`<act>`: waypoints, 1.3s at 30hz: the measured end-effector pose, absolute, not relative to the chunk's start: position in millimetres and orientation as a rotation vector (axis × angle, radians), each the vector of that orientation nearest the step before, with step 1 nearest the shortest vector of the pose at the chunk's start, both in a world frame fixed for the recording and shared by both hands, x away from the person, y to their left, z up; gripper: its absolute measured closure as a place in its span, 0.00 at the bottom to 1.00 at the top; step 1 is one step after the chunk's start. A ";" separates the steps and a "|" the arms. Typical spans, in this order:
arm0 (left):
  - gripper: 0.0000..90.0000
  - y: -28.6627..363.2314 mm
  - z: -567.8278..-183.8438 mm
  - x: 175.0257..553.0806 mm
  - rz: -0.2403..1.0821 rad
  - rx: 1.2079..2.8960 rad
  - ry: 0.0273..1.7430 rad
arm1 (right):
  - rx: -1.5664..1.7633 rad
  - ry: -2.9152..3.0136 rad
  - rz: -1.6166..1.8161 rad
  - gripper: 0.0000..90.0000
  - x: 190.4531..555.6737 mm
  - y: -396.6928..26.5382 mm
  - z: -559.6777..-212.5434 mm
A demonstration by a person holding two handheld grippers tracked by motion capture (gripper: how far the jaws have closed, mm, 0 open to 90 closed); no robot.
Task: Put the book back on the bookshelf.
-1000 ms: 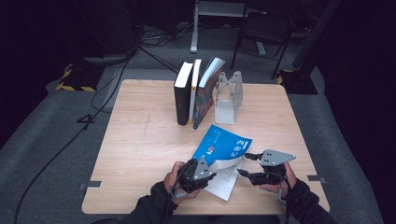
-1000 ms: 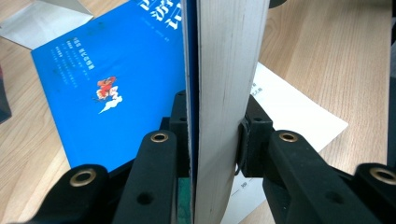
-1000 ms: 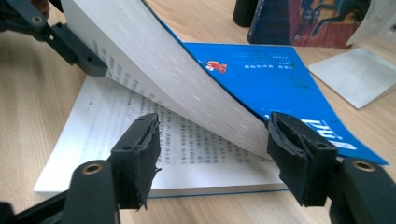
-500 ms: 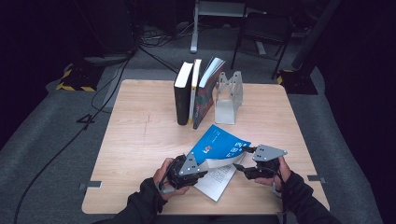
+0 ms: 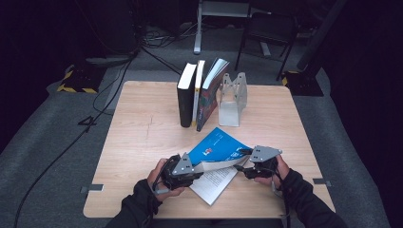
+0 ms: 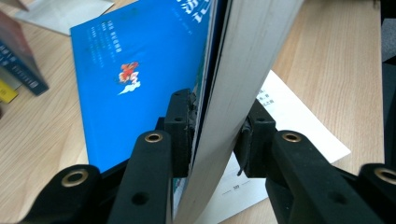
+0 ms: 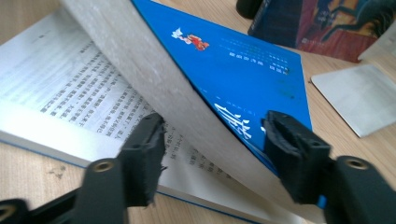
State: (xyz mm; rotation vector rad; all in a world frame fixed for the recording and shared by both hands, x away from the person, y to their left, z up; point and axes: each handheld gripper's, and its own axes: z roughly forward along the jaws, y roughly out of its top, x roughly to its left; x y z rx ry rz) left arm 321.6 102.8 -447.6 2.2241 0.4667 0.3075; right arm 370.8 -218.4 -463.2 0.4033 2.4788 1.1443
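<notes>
A blue paperback (image 5: 216,145) lies open near the table's front edge, its lower pages (image 7: 60,88) flat on the wood. My left gripper (image 5: 197,168) is shut on the raised block of pages and blue cover (image 6: 140,70), with a pad on each side (image 6: 217,135). The block arches over to my right gripper (image 5: 242,166). That gripper's jaws have just been closing and straddle the lifted block (image 7: 215,154). One jaw is under the pages and one over the cover (image 7: 243,60), with a gap still showing at the lower pad.
Three books (image 5: 197,95) stand upright at the back of the wooden table (image 5: 142,142), next to a pale bookend (image 5: 233,99). Its flat foot (image 7: 359,98) lies just beyond the blue book. Cables and a chair are on the floor behind.
The left gripper has drawn slightly left while holding the block of pages. The right gripper has moved in towards the book, and the lifted pages now lie between its jaws.
</notes>
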 end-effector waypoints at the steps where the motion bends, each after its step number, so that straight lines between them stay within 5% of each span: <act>1: 0.76 105.1 -446.9 322.1 0.307 2.234 0.475 | 0.369 2.476 1.147 0.53 370.7 -218.9 -462.4; 4: 0.73 104.4 -445.2 319.4 0.343 2.265 0.492 | 0.273 2.486 1.097 0.62 364.4 -214.8 -458.1; 13: 0.61 65.7 -439.9 305.6 0.456 2.288 0.439 | 0.225 2.511 1.068 0.68 355.2 -203.5 -454.3; 19: 0.74 70.0 -439.7 307.0 0.474 2.281 0.437 | 0.230 2.514 1.073 0.68 352.2 -197.5 -451.6; 30: 0.78 104.0 -440.1 318.4 0.375 2.224 0.424 | 0.349 2.506 1.101 0.47 373.8 -206.1 -460.2; 34: 0.77 119.8 -438.5 324.3 0.322 2.193 0.450 | 0.342 2.489 1.109 0.61 382.4 -212.1 -463.5; 39: 0.74 123.6 -436.3 322.6 0.331 2.215 0.454 | 0.276 2.461 1.103 0.66 378.3 -210.5 -462.1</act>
